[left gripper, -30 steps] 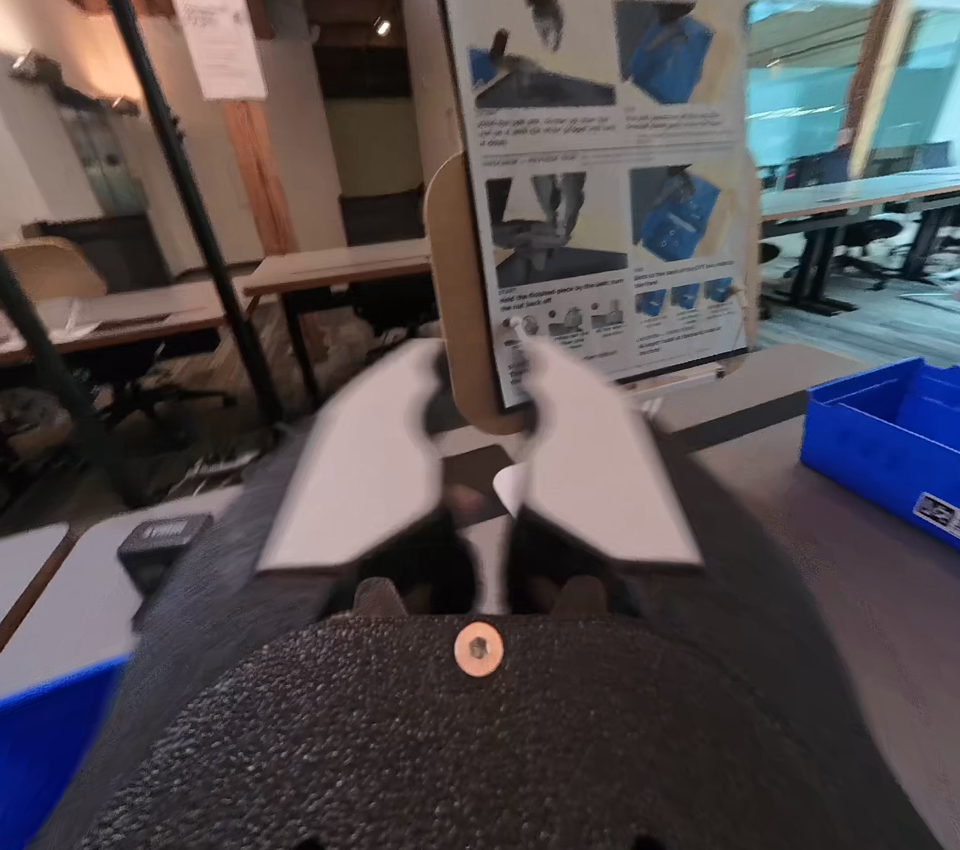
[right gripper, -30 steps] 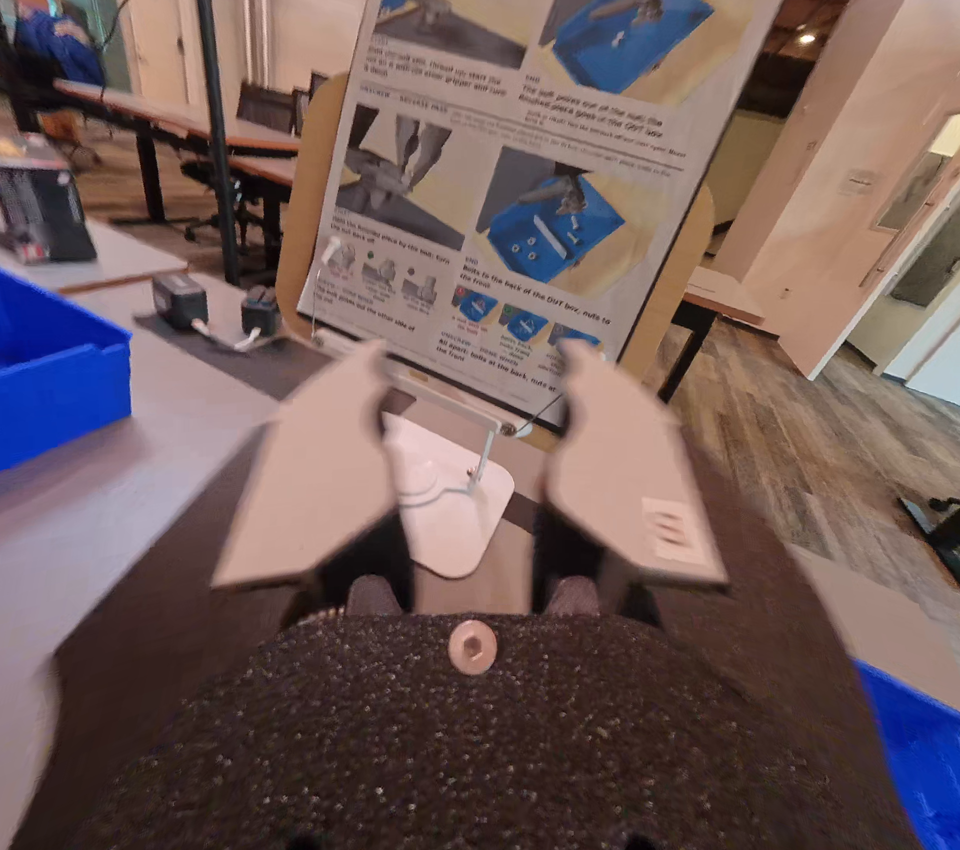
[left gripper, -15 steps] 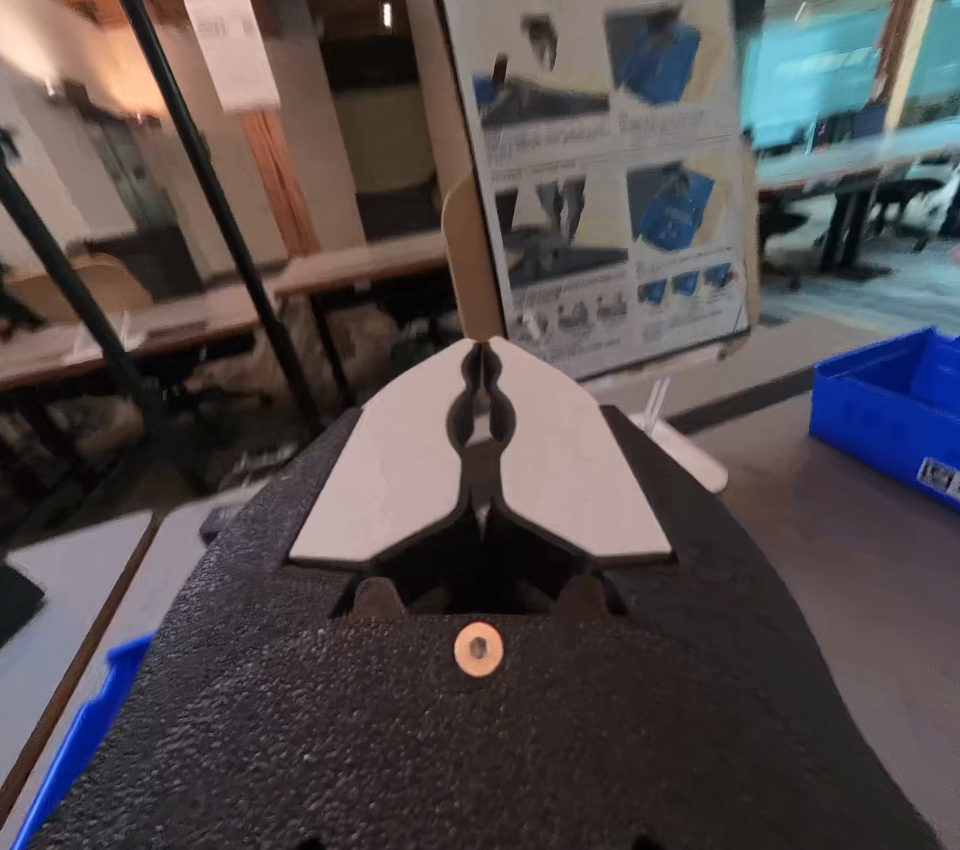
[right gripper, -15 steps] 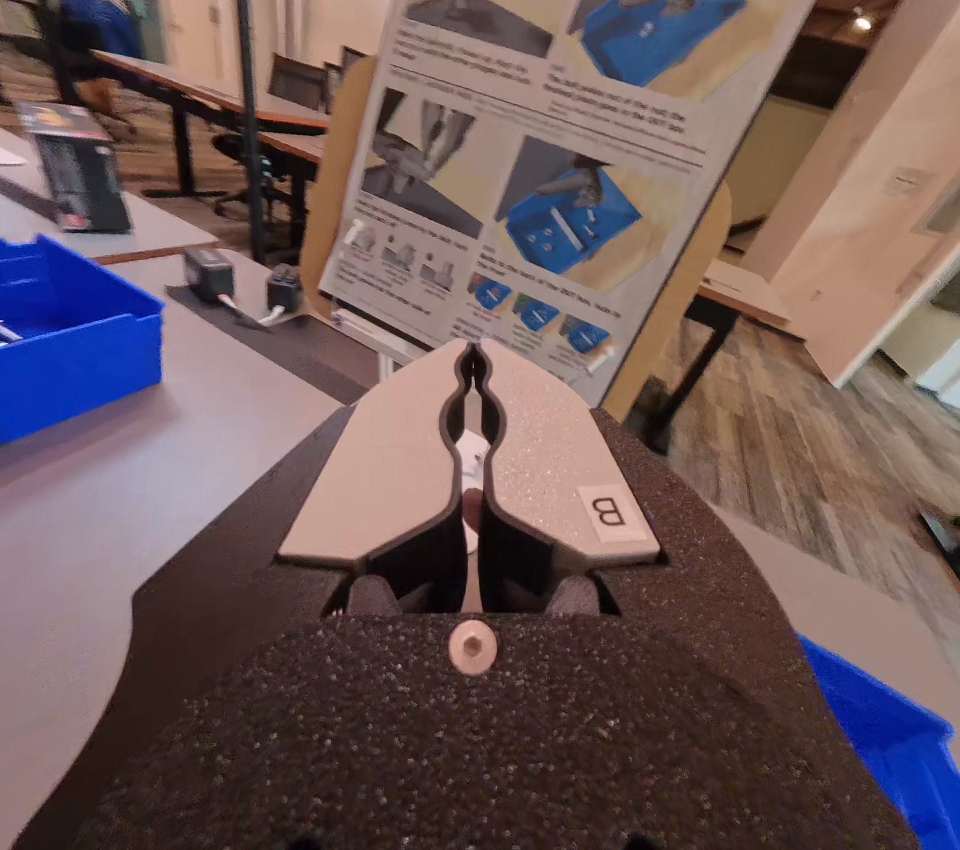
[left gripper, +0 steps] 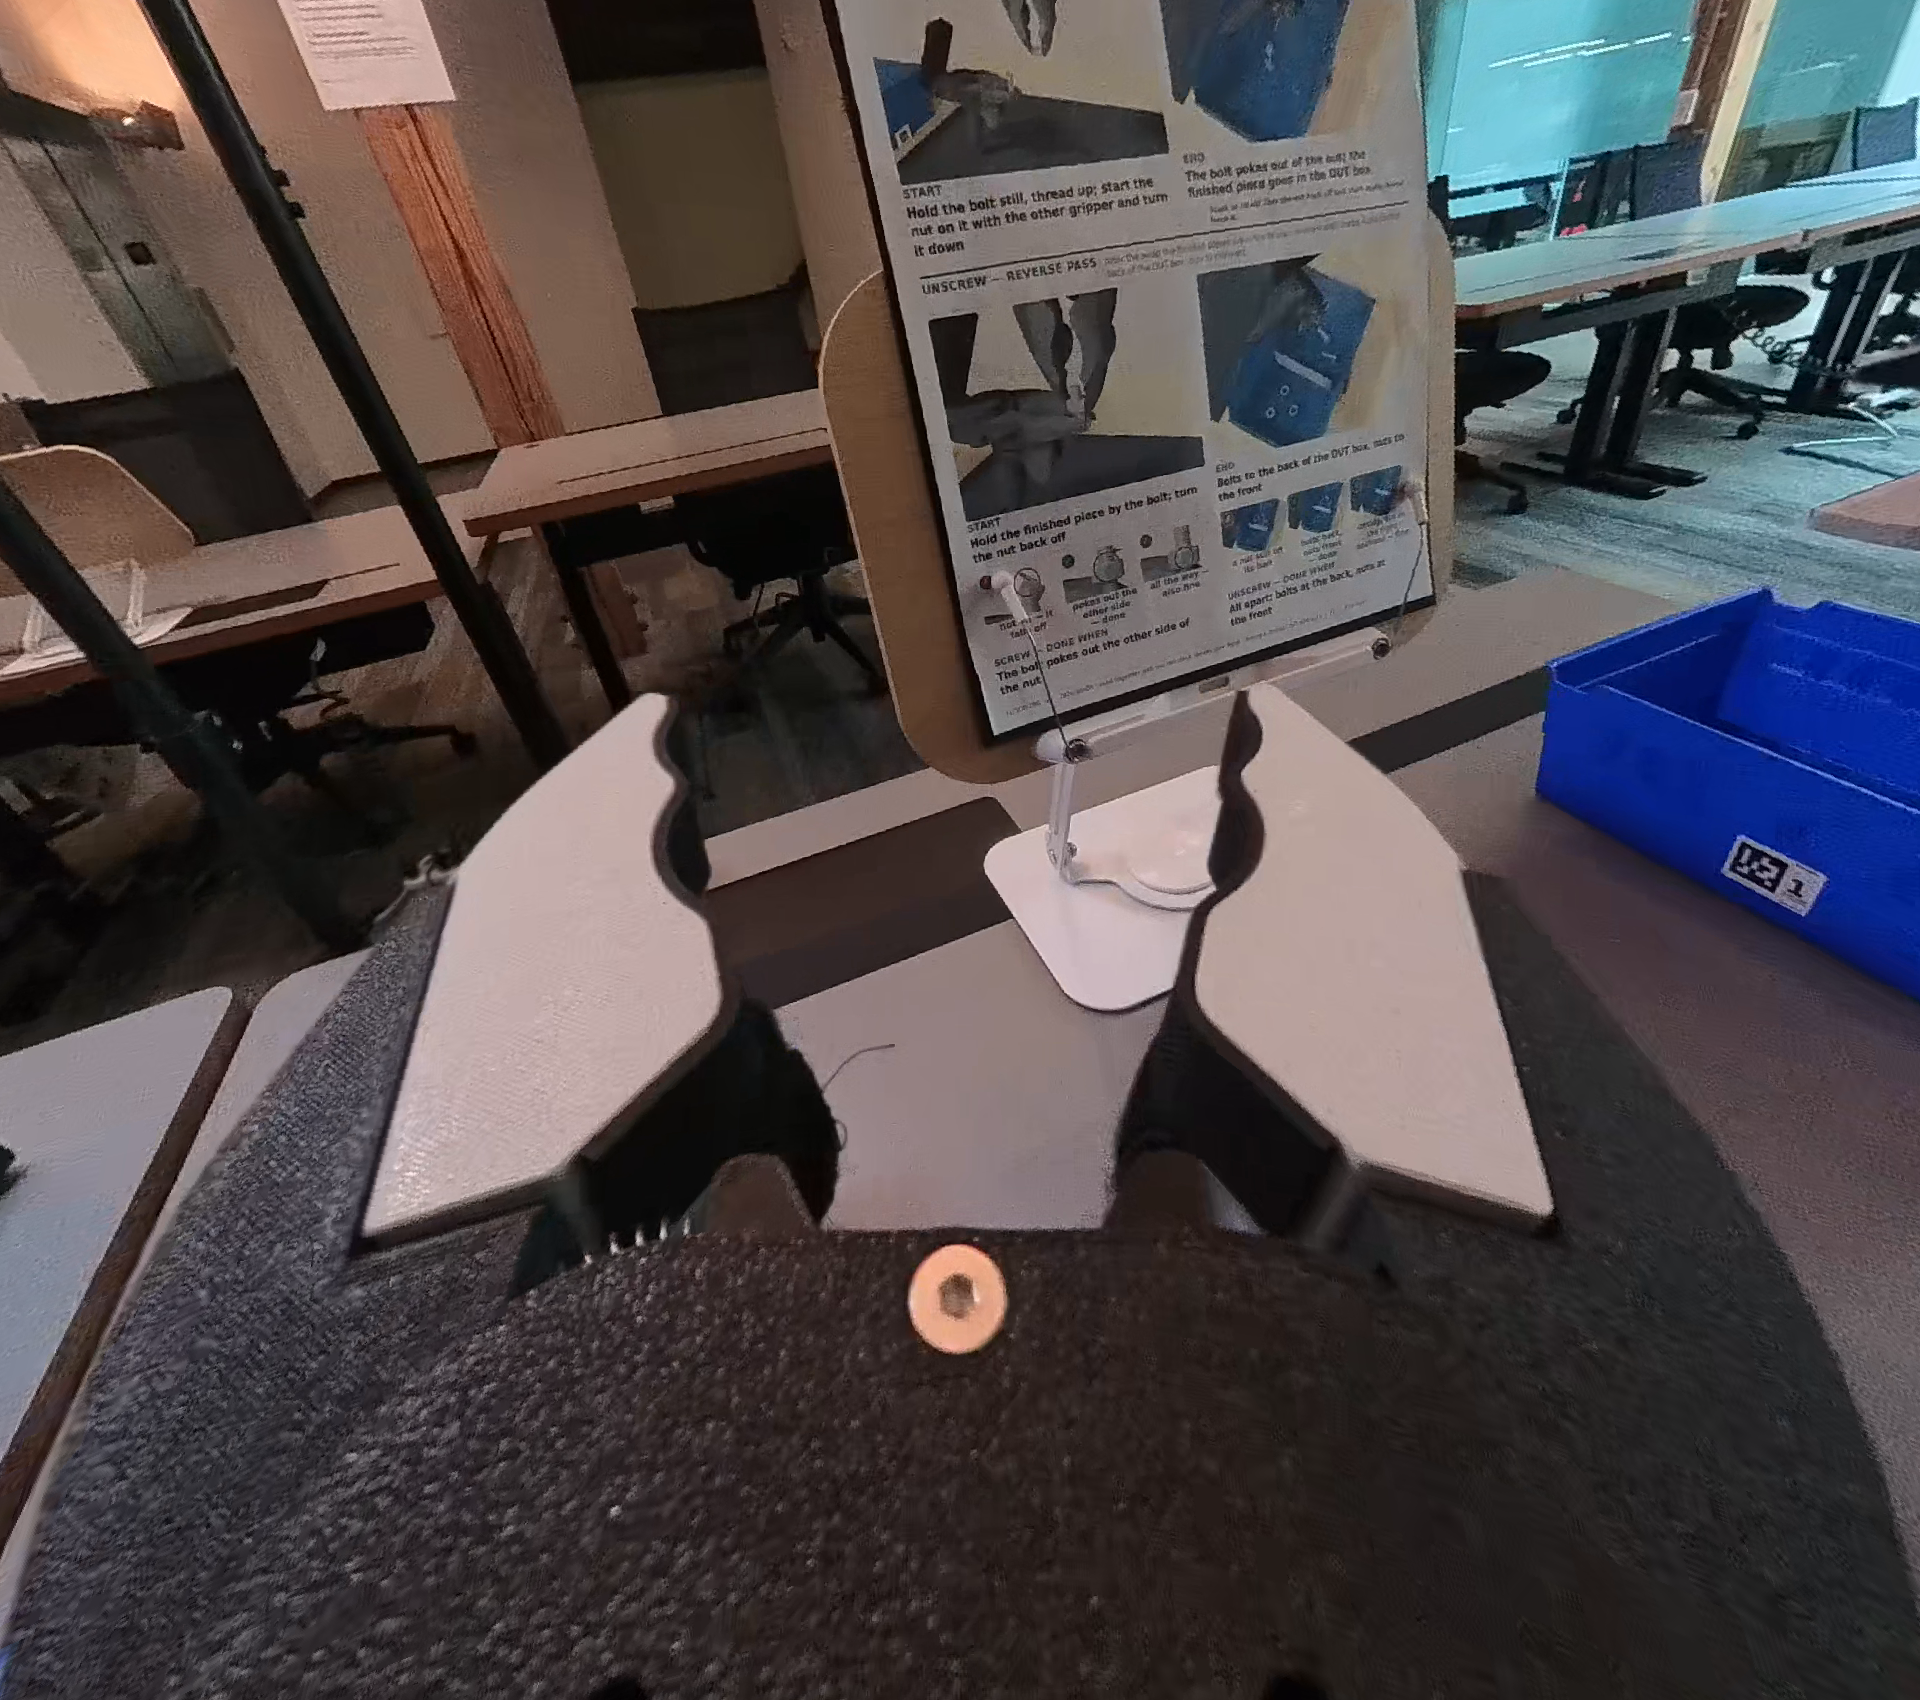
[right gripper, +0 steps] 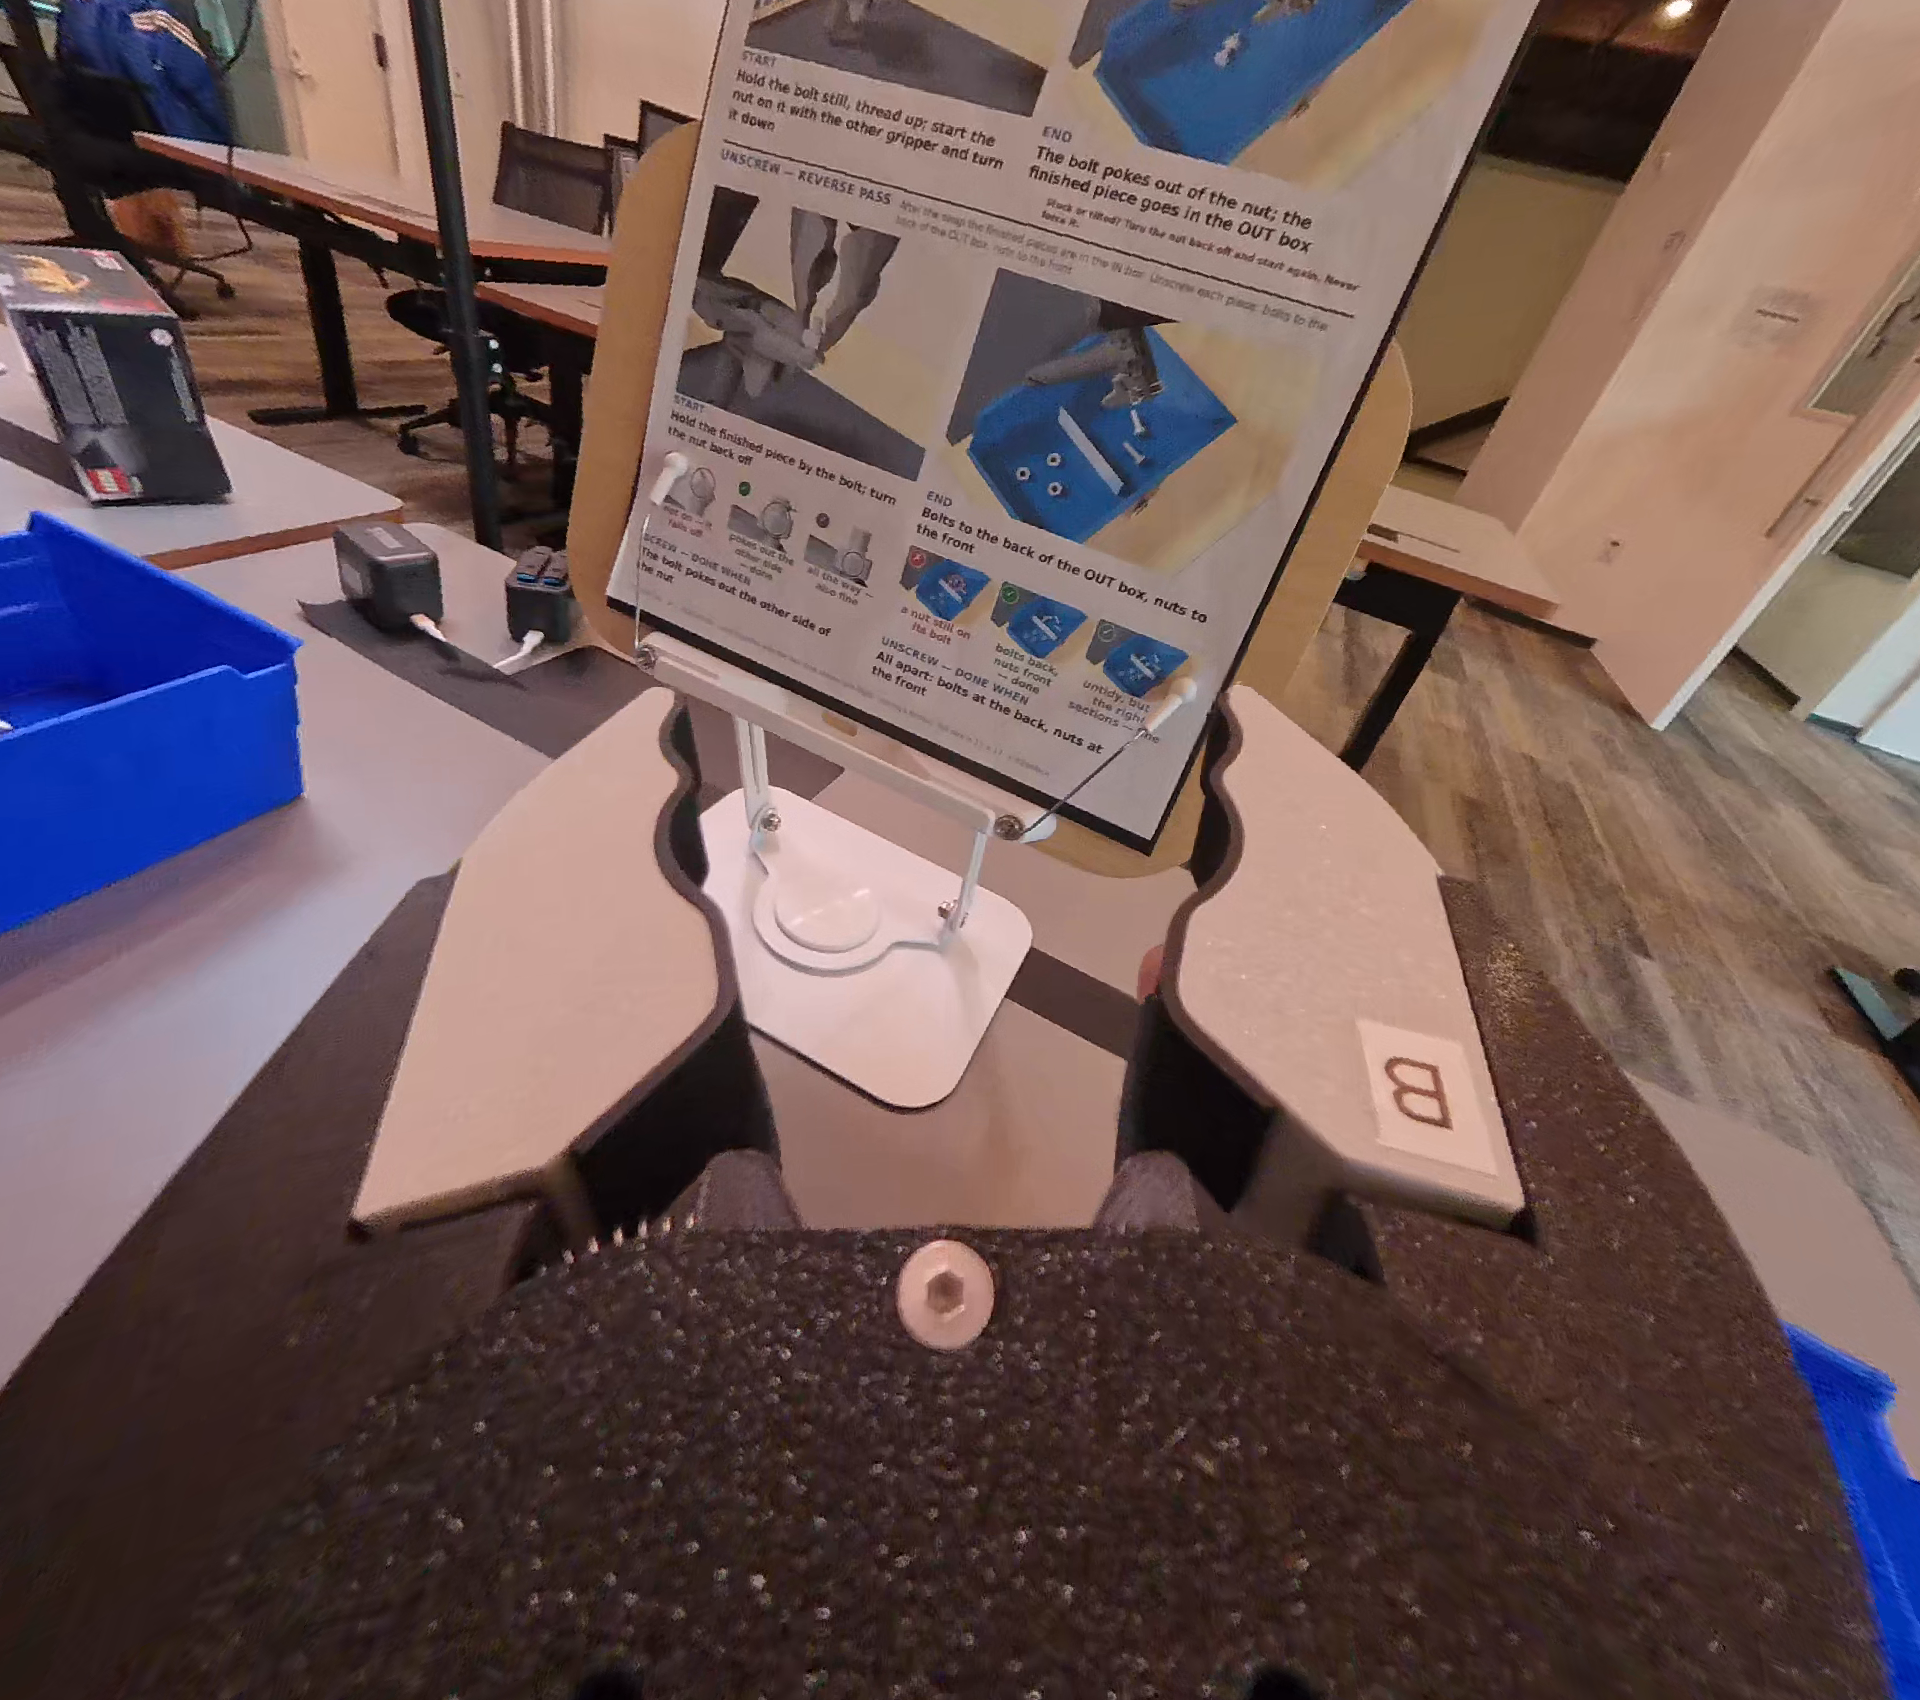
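- Bench (left gripper: 1683, 1079): grey, matte, flat, w/ a dark mat strip (right gripper: 436, 663) across the middle of the right wrist view. Nothing lies on it between either pair of jaws.
- Instruction sheet (left gripper: 1132, 279) on a rounded tan board, upper centre of both views; glossy paper w/ photos, propped on a white metal stand (right gripper: 873, 954) w/ thin legs & flat plate base.
- Blue bins: one at right edge of the left wrist view (left gripper: 1745, 777), hard moulded plastic w/ a small sticker; another at left edge of the right wrist view (right gripper: 135, 715).
- Left gripper (left gripper: 956, 777): jaws spread wide, nothing in them; pale flat plates, wavy black inner edges, pebbled black body.
- Right gripper (right gripper: 940, 777): jaws also wide apart & bare; same build, small label on the right plate.
- Black chargers (right gripper: 390, 575) w/ white cables, left-centre of the right wrist view; dark printed box (right gripper: 114, 393) further upper left.
- Risk, as I judge it: both grippers point at the stand, which sits near the tips; pushing fwd could knock the light stand over & drop the sheet.
- Risk: cables could snag if the right gripper swings left.
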The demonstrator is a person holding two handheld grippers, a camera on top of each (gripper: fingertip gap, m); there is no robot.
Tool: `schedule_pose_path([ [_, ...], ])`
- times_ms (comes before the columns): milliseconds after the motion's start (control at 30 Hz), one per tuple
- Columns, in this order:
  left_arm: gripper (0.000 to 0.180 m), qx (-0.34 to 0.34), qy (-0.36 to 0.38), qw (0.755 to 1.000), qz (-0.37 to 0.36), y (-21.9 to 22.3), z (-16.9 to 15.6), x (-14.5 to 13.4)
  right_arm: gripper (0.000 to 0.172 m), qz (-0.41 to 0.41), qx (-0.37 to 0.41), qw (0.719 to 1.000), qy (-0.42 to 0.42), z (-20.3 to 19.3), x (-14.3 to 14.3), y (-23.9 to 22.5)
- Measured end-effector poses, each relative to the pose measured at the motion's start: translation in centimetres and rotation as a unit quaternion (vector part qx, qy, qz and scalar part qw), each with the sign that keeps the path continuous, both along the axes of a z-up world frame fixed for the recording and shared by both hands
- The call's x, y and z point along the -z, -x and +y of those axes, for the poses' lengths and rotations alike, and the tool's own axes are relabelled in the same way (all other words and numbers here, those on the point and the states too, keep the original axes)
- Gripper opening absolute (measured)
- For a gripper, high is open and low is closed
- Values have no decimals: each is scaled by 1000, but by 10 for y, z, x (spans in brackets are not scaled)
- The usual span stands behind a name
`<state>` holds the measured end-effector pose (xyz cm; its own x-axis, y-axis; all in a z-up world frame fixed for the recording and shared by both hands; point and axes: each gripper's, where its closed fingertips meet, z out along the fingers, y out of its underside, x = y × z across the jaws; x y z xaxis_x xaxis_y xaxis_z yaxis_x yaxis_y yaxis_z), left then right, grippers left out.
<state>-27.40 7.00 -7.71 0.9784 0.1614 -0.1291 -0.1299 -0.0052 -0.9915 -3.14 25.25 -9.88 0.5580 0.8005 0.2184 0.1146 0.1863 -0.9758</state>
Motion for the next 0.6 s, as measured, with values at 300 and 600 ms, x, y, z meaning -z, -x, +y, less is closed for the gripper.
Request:
schedule_pose_path([
  [300,0,16,112,992,55,12,-68,-12,92,8,-12,1000,19,0,-3,-10],
  [600,15,-7,467,882,-67,81,-155,154,89,8,-25,1000,18,-3,-4,-10],
])
